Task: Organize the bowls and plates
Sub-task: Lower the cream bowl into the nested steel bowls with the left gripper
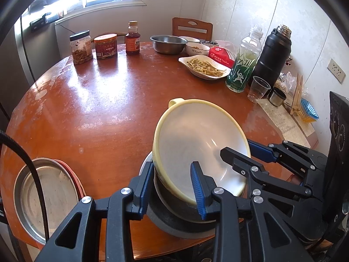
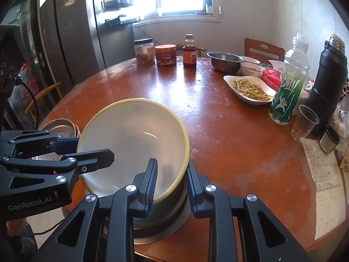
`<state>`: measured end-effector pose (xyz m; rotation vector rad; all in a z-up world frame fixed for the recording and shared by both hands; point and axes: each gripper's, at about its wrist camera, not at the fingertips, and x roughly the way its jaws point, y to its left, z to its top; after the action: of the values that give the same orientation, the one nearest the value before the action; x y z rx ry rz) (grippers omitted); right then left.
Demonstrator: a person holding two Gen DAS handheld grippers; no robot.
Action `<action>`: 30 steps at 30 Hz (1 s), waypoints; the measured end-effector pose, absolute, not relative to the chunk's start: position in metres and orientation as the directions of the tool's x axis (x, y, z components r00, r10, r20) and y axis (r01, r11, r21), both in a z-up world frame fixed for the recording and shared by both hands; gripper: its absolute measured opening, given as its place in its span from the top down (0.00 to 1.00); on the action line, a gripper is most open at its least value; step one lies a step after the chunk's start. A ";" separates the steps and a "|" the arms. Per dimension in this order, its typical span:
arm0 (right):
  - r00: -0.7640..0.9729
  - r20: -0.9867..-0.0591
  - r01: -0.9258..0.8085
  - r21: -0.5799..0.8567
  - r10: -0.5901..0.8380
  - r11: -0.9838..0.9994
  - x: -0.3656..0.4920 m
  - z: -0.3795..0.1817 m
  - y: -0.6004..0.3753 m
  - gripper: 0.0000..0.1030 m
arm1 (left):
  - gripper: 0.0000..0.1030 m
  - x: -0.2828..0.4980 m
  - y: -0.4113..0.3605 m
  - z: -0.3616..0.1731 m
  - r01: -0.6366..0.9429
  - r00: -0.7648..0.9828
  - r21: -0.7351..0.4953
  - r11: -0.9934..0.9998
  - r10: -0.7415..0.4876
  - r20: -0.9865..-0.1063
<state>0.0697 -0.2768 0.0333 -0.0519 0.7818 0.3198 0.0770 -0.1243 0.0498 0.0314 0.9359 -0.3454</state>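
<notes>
Left wrist view: the left gripper (image 1: 174,187) was clamped on the cream bowl's (image 1: 196,139) rim at the table's (image 1: 98,109) near edge, apparently over a steel bowl (image 1: 174,214). Right wrist view: the right gripper (image 2: 171,184) pinched the opposite rim.

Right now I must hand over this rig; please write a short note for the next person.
Left gripper: shut on the near rim of the yellow-rimmed bowl.
Right gripper: shut on the same bowl's rim at its other side.
The bowl sits tilted on a metal dish at the table edge.
A steel plate lies to the left on reddish plates.
Left: steel bowl, white bowls, food plate at the far side.
</notes>
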 end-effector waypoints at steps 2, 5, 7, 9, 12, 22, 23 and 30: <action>0.662 -0.703 -0.303 0.066 0.260 0.951 0.070 0.031 -0.276 0.74 | 0.66 0.077 -0.125 0.049 0.304 0.544 -0.111 0.946 -0.269 -0.795; 0.656 -0.708 -0.312 0.061 0.261 0.948 0.069 0.028 -0.274 0.74 | 0.66 0.076 -0.127 0.049 0.305 0.551 -0.096 0.948 -0.258 -0.794; 0.657 -0.710 -0.312 0.051 0.254 0.949 0.068 0.027 -0.273 0.73 | 0.66 0.075 -0.127 0.050 0.312 0.553 -0.096 0.945 -0.262 -0.790; 0.655 -0.711 -0.313 0.054 0.257 0.948 0.069 0.027 -0.274 0.73 | 0.66 0.074 -0.128 0.051 0.316 0.556 -0.089 0.945 -0.261 -0.789; 0.657 -0.708 -0.313 0.056 0.259 0.948 0.068 0.029 -0.275 0.73 | 0.66 0.073 -0.127 0.051 0.314 0.553 -0.098 0.944 -0.266 -0.790; 0.657 -0.701 -0.291 0.102 0.277 0.951 0.067 0.030 -0.284 0.70 | 0.66 0.074 -0.123 0.049 0.318 0.547 -0.116 0.941 -0.282 -0.788; 0.657 -0.701 -0.287 0.108 0.278 0.952 0.067 0.030 -0.285 0.69 | 0.66 0.074 -0.122 0.049 0.316 0.549 -0.114 0.942 -0.280 -0.788; 0.644 -0.703 -0.264 0.167 0.303 0.950 0.067 0.032 -0.291 0.55 | 0.66 0.074 -0.120 0.050 0.311 0.551 -0.129 0.942 -0.289 -0.783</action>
<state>0.0673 -0.2911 0.0317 0.0511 0.8096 0.3226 0.0738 -0.1200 0.0499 0.0255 0.9214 -0.3554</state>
